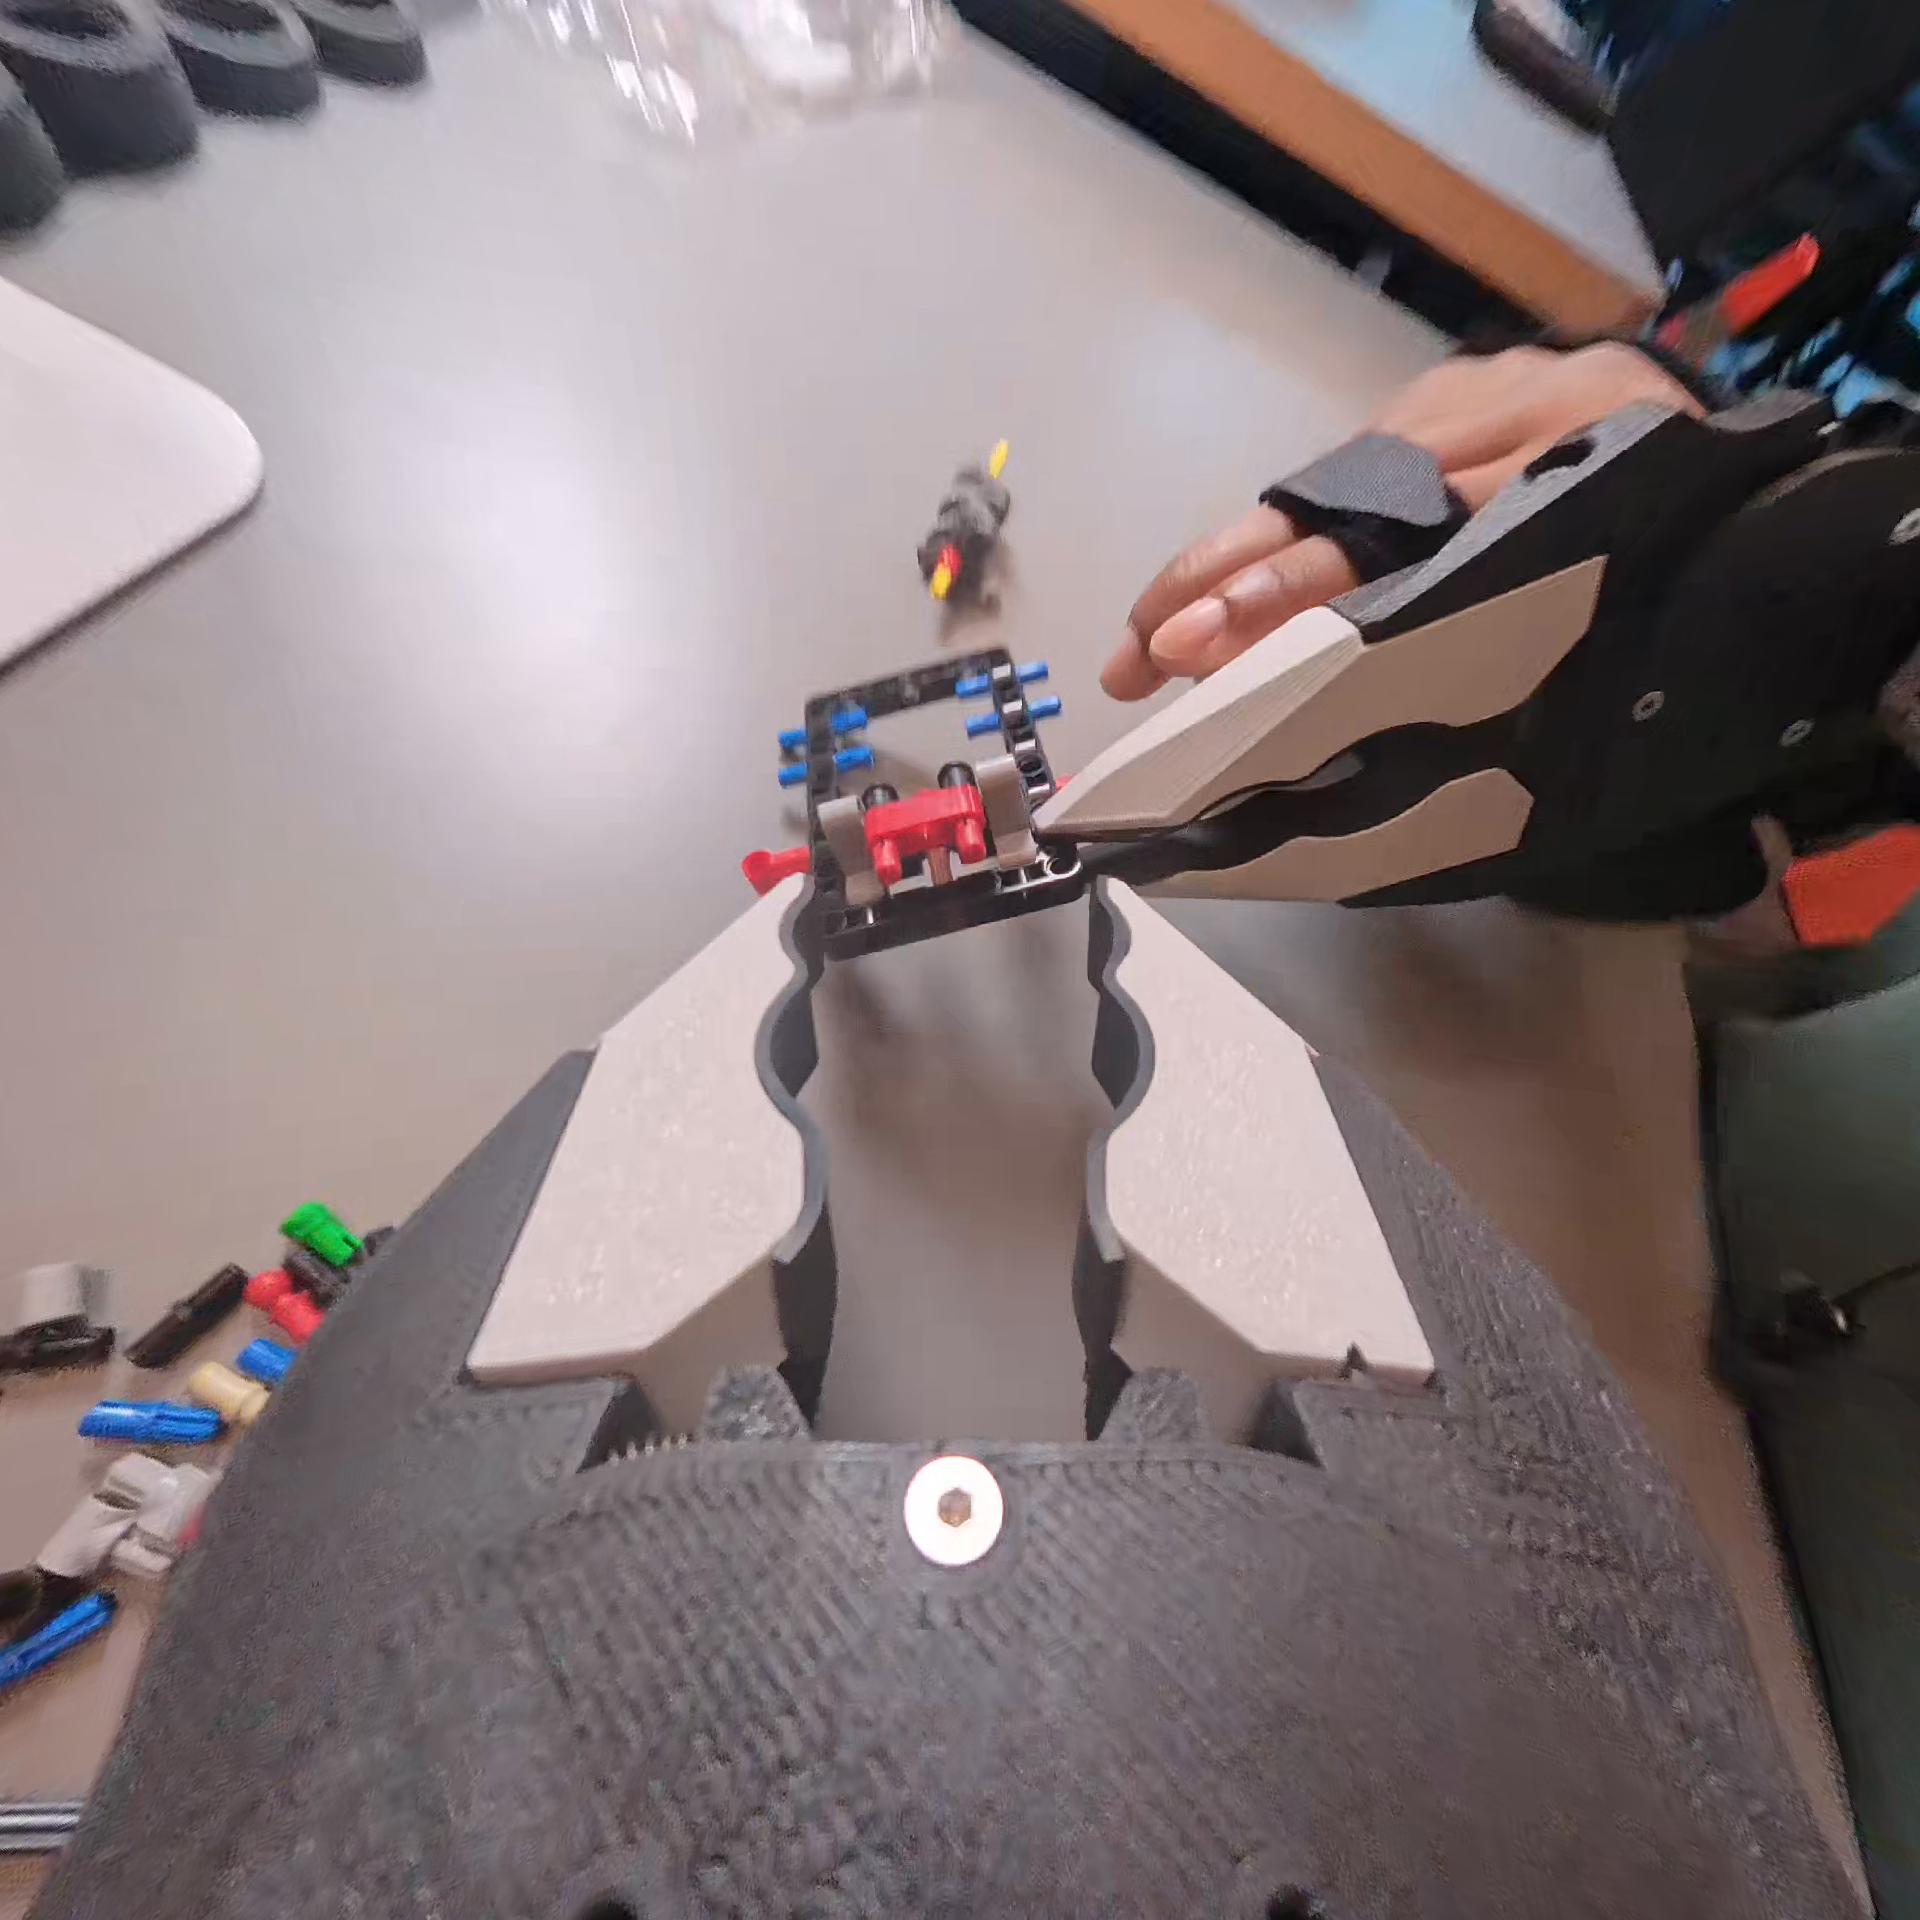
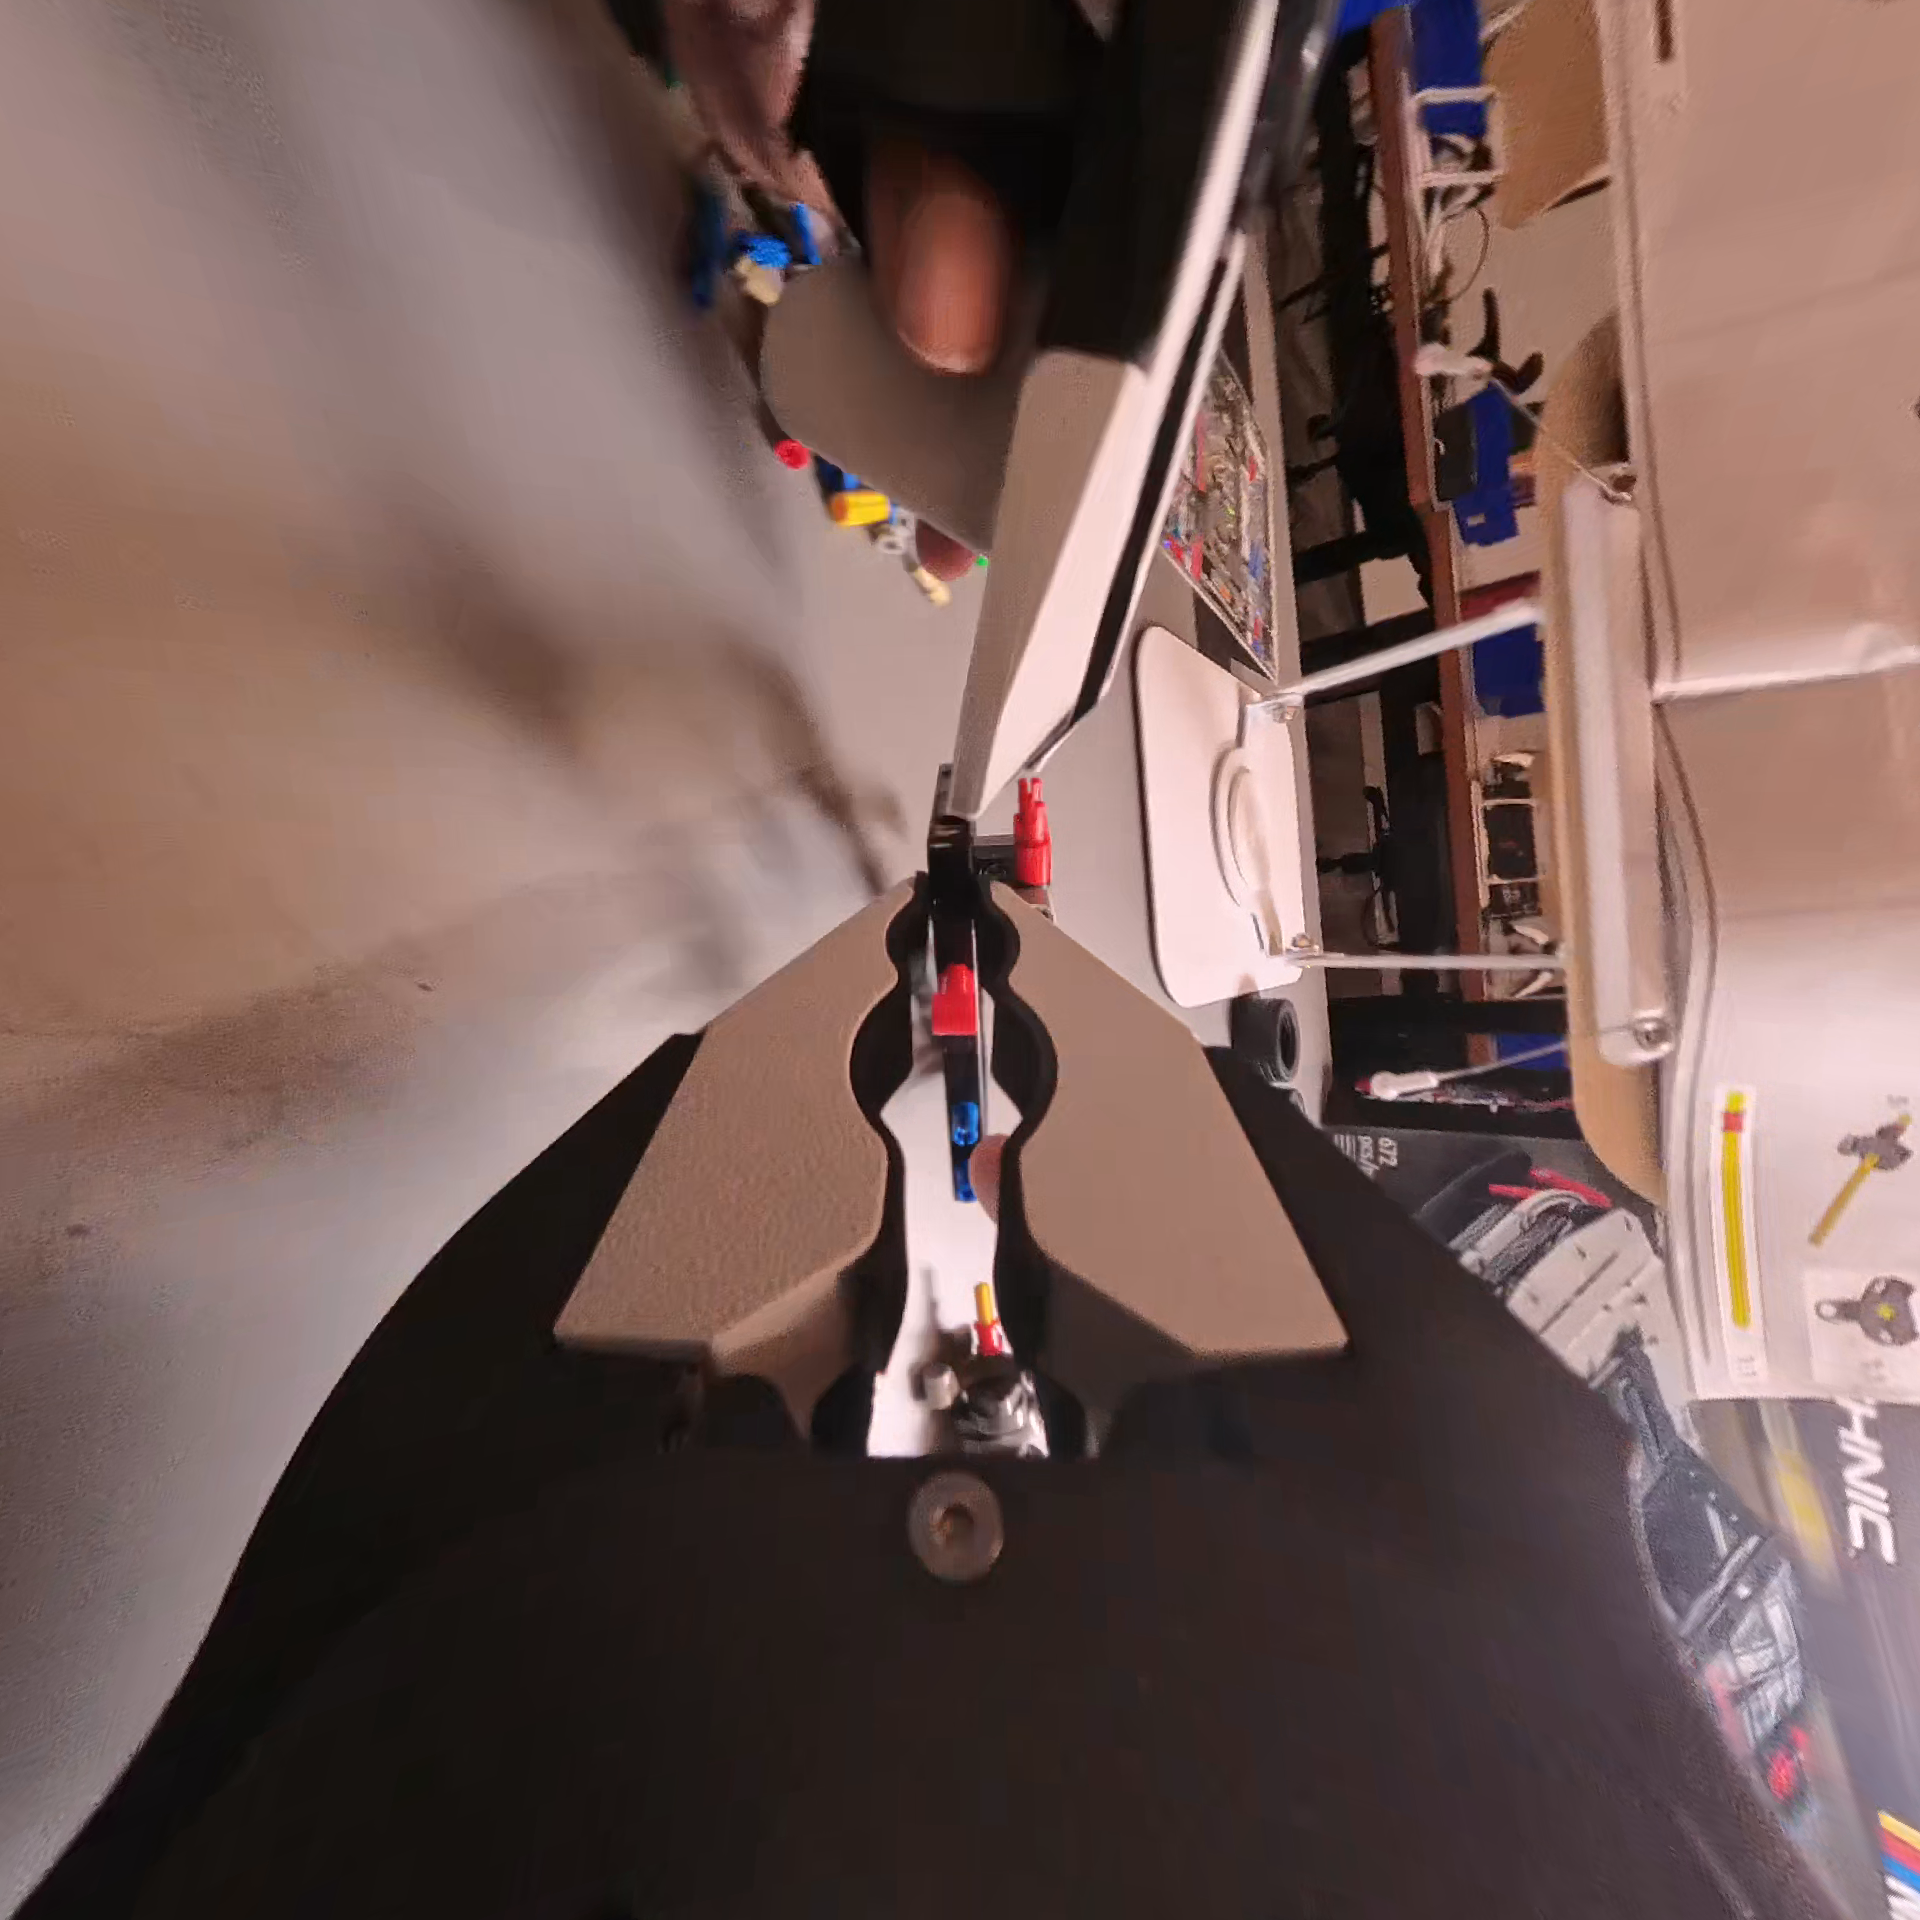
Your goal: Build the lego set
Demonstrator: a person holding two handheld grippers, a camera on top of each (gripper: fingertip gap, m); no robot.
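A black square lego frame with blue pins on its sides and a red part between two grey connectors is held above the table. My left gripper clamps the frame's near edge between its fingertips. My right gripper comes in from the right and is shut on the frame's near right corner. In the right wrist view the frame is seen edge-on between my right gripper's nearly closed fingers, with the left gripper's finger touching its far end.
A small grey assembly with a yellow axle lies on the table beyond the frame. Loose lego pieces lie at the lower left. A white tray and black tyres sit at the left. The instruction booklet and set box show at the right.
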